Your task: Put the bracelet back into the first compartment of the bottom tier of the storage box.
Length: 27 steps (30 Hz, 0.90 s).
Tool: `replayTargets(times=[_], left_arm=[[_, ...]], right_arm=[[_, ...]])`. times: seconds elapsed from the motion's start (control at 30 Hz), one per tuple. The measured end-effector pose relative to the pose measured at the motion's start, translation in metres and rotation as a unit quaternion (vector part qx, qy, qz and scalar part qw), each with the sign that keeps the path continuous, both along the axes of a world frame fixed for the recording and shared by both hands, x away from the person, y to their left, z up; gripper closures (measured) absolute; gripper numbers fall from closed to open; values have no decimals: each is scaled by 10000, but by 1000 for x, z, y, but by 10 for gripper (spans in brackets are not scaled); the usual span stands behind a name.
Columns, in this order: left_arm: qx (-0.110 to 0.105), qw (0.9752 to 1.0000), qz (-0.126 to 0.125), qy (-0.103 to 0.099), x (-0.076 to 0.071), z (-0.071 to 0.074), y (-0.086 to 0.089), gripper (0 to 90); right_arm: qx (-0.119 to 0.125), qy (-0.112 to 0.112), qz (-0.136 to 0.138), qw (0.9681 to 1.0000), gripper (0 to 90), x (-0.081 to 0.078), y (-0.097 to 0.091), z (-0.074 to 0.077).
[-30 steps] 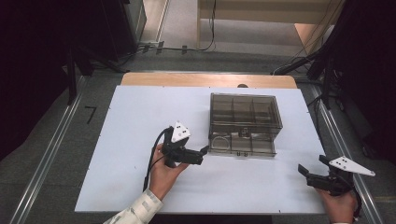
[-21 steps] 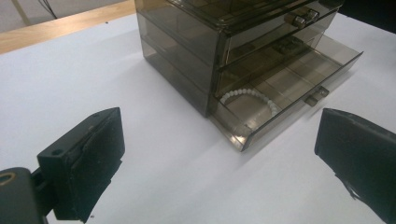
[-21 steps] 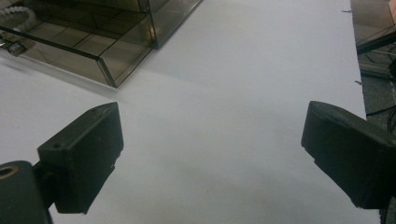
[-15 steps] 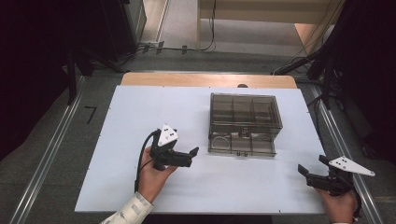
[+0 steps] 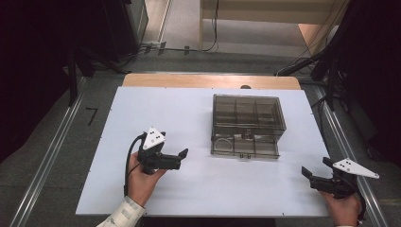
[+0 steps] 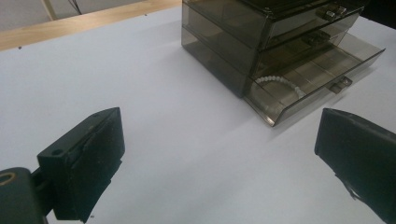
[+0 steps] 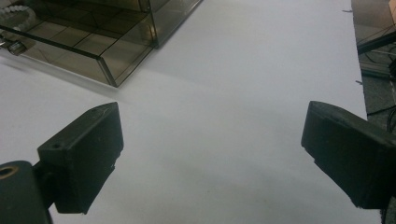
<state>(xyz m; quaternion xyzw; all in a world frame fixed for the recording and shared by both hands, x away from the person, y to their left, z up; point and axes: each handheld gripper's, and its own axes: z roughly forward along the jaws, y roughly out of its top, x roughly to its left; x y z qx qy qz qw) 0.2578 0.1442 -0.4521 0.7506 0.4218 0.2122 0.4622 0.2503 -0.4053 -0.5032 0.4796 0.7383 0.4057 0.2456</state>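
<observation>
A smoky see-through drawer box [image 5: 247,124] stands on the white tabletop [image 5: 189,113], right of centre. Its bottom drawer [image 6: 317,79] is pulled out a little, and a white bead bracelet [image 6: 279,84] lies in it. The bracelet [image 5: 226,144] sits at the drawer's left end and also peeks into the right gripper view's top left corner [image 7: 18,16]. My left gripper [image 5: 180,158] is open and empty, left of the box and apart from it, jaws pointing at it [image 6: 219,133]. My right gripper [image 5: 315,167] is open and empty near the front right corner [image 7: 212,121].
A wooden strip [image 5: 189,80] runs along the table's far edge. Metal rails [image 5: 52,151] line the floor on both sides, and cables lie on the floor beyond the table. Bare white surface lies between the two grippers and left of the box.
My left gripper has drawn back from the box's front, moving left and toward the person. The right gripper and the box have not moved.
</observation>
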Motion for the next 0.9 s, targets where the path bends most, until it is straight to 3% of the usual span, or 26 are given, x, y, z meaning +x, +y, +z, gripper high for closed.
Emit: replayTargets(times=[0.9], left_arm=[[7,9991,413,107,-31,-13,68,23]], right_arm=[[-27,-12,10,10000,42,0,1,0]])
